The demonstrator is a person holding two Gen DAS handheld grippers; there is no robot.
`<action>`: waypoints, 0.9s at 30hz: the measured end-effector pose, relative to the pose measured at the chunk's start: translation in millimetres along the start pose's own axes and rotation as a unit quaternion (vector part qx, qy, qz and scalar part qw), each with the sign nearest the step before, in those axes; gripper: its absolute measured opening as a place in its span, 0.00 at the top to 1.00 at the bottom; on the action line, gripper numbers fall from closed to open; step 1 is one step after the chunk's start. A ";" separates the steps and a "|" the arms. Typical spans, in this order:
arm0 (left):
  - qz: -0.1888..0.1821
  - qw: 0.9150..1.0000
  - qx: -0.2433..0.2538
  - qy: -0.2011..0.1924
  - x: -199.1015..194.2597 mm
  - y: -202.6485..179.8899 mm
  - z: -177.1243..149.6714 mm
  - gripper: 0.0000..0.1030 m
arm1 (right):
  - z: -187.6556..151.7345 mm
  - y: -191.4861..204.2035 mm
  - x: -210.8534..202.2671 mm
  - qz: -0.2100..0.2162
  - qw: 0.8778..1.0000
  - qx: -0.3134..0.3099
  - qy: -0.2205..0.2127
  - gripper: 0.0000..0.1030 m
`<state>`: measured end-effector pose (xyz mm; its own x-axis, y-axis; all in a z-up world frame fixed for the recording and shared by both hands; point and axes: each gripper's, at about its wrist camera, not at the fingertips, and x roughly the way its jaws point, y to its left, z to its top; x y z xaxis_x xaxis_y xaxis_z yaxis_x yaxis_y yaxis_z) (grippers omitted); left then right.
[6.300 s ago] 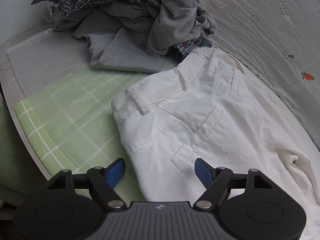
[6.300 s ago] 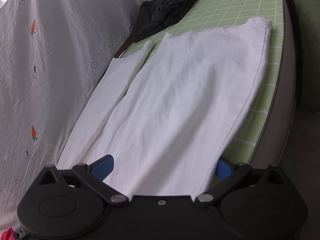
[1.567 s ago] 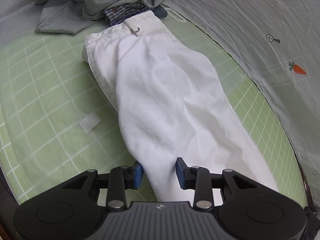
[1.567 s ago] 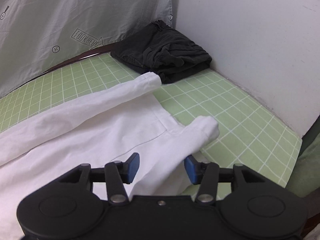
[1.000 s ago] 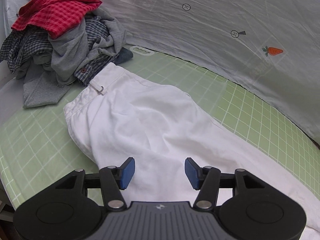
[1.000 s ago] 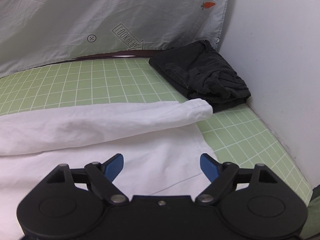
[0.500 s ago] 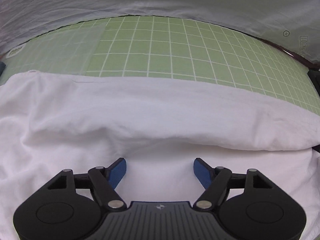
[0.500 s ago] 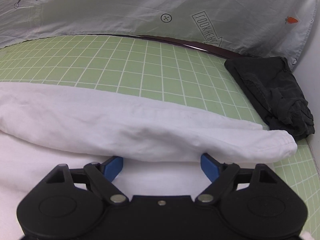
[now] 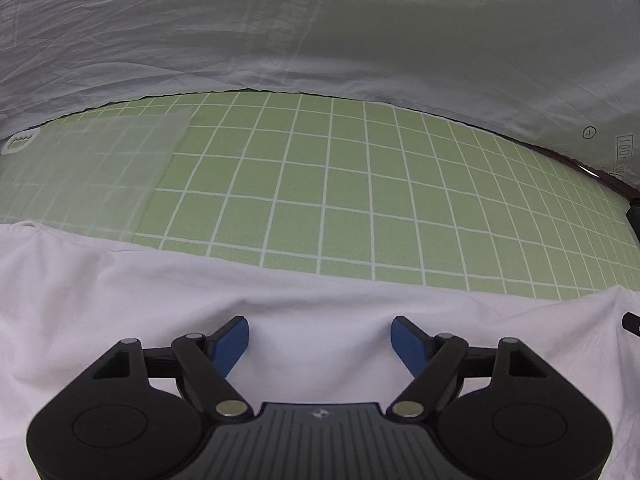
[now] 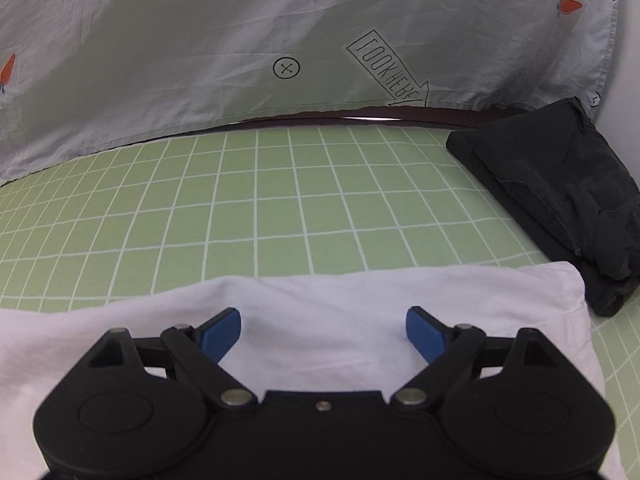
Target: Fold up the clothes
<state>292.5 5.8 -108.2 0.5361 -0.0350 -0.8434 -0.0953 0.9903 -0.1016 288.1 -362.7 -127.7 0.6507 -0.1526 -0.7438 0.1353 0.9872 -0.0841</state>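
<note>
Lining both tongs up over the white trousers (image 9: pixel 120 320) on the green grid sheet (image 9: pixel 360 200). Left gripper (image 9: pixel 320 338) and right gripper (image 10: pixel 323 332) are opening wide, holding nothing. I should pinch both layers evenly near the far edge. A second ago the legs lay unaligned; now they are stacked.
</note>
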 end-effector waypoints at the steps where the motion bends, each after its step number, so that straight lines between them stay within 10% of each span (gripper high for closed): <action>1: -0.001 1.000 0.000 0.003 -4.9 0.6 -5.3 0.23 | -10.0 -3.9 -6.6 -0.008 1.000 0.001 0.006 0.11; 13: -0.013 0.998 -0.028 0.046 -55.0 25.3 -87.9 0.23 | -122.5 -64.7 -104.9 -0.047 0.994 0.091 0.044 0.06; 23: 0.008 1.000 -0.005 0.018 -87.0 16.1 -119.3 0.19 | -145.3 -128.6 -156.9 -0.119 0.978 0.169 -0.032 0.06; 27: 0.020 0.999 0.016 0.019 -86.6 6.7 -126.4 0.16 | -151.7 -157.4 -149.5 -0.113 0.969 0.220 -0.022 0.25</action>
<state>139.5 -1.5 -102.6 0.4994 0.0002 -0.8663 -0.0884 0.9948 -0.0508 56.2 -488.3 -103.8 0.5974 -0.3731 -0.7099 0.5768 0.8149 0.0571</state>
